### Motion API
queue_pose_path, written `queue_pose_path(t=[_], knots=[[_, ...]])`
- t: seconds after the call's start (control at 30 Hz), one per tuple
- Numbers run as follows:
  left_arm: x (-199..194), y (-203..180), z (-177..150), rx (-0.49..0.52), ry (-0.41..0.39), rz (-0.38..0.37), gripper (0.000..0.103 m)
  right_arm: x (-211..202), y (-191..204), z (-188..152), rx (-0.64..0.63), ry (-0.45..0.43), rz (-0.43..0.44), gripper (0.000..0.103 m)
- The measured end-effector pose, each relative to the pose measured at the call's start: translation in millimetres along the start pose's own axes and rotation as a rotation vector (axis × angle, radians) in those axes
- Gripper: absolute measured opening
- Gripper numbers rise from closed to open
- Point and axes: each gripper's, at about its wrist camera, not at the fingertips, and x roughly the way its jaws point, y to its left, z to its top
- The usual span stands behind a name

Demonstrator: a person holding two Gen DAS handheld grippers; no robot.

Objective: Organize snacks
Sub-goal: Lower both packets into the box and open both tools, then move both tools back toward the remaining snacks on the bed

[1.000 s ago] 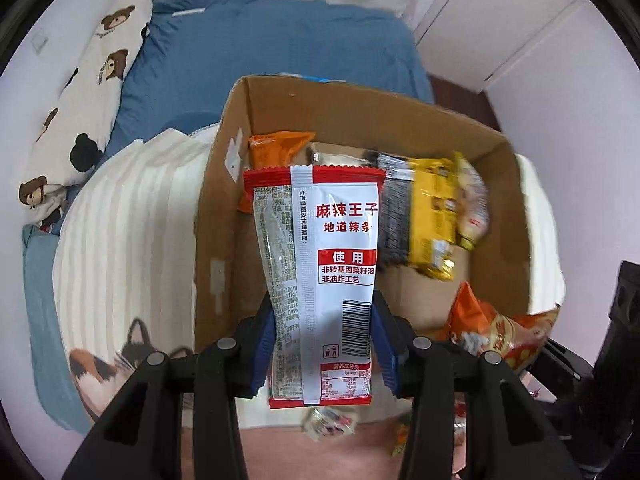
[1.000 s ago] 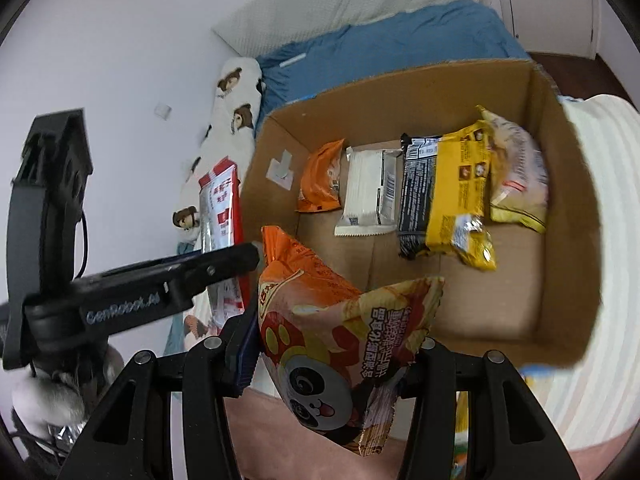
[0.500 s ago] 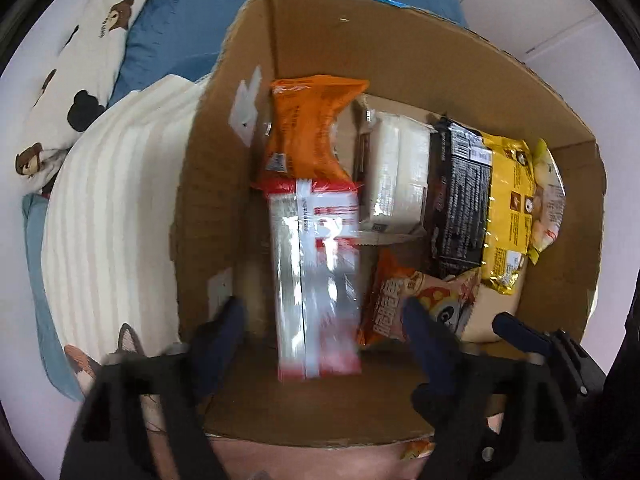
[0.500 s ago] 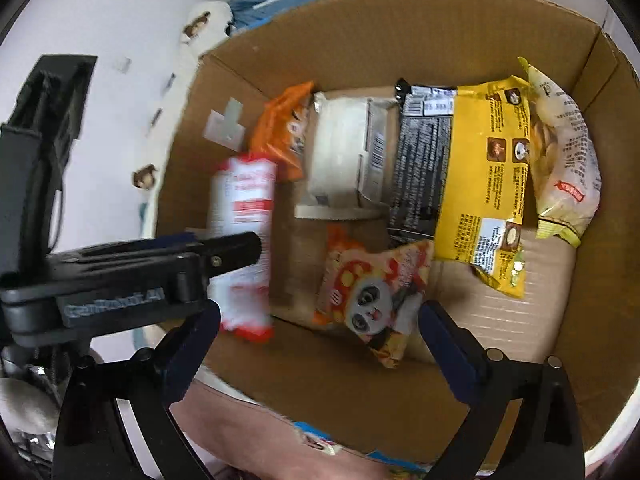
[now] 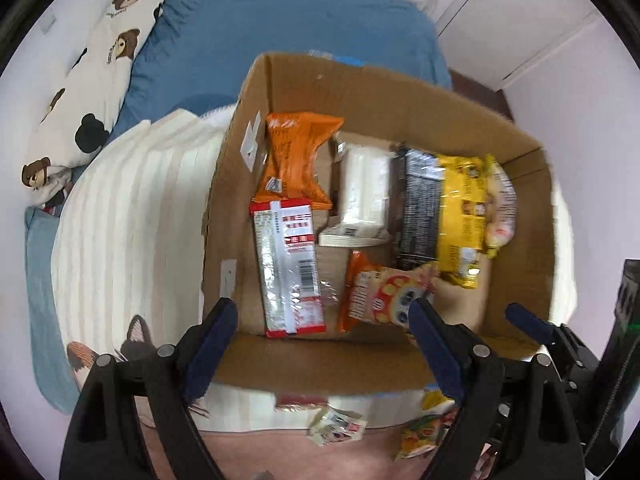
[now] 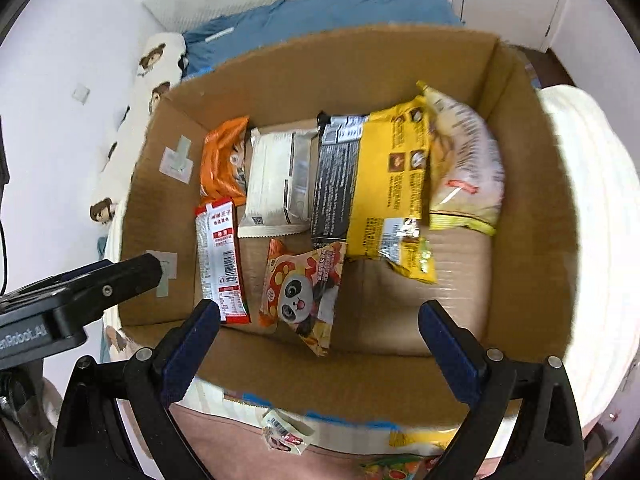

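An open cardboard box [image 5: 380, 100] [image 6: 340, 76] sits on a bed. My left gripper [image 5: 322, 320] hangs open over its near edge, nothing between the fingers. Just beyond them a red-and-white snack packet [image 5: 290, 272] [image 6: 218, 264] lies flat along the box's left wall. My right gripper [image 6: 320, 316] is open and empty too, above the orange panda packet [image 6: 304, 292] [image 5: 380, 296] on the box floor. Further in lie an orange packet [image 5: 296, 160], a white packet [image 6: 276, 176], a black-and-yellow packet [image 6: 372, 176] and a pale packet [image 6: 464, 168].
Loose small snacks [image 5: 338, 426] [image 6: 284, 432] lie on the pink surface in front of the box. A cream striped blanket [image 5: 132, 220] lies under and left of the box. Beyond are a blue sheet [image 5: 280, 28], a bear-print pillow [image 5: 88, 80] and a white cabinet door [image 5: 512, 12].
Both grippers have opened and let go. The red-and-white packet and the panda packet, held above the box a second ago, now lie inside it.
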Motion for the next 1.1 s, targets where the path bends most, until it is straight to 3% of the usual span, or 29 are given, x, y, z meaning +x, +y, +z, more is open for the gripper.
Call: queue_pose_path(t=[0.23,0.5,0.63,0.77,0.87,1.1], knots=[[-62.8,-11.8,-50.0,0.056,-0.222,0.054,0.087,-65.1,0.0,-40.5,-0.021,-0.176,-0.04,0.101],[-100.3,-17.4,-107.6,0.079,-0.33,0.035,0.087,-135.6,6.3,-94.0,-0.047,-0.332,-0.051,0.101],[-113.5,-18.0,-137.5,0.075,-0.395,0.047,0.087,-160.1,7.6,-120.3,-0.044,-0.368,-0.024,0.101],[-117.5,-23.3,-168.7,0.103,-0.471,0.122,0.087,-167.4,-6.3,-149.8,-0.016,-0.357,-0.002,0.101],[-106.0,-21.6,-188.7,0.095,-0.467,0.119,0.088,-158.5,-26.2,-171.6,0.027,-0.324,0.0,0.101],[-30.5,-23.6,-223.7,0.061,-0.287,0.117,0.087,-104.9,-97.5,-227.2,0.19,-0.17,-0.012,0.101]])
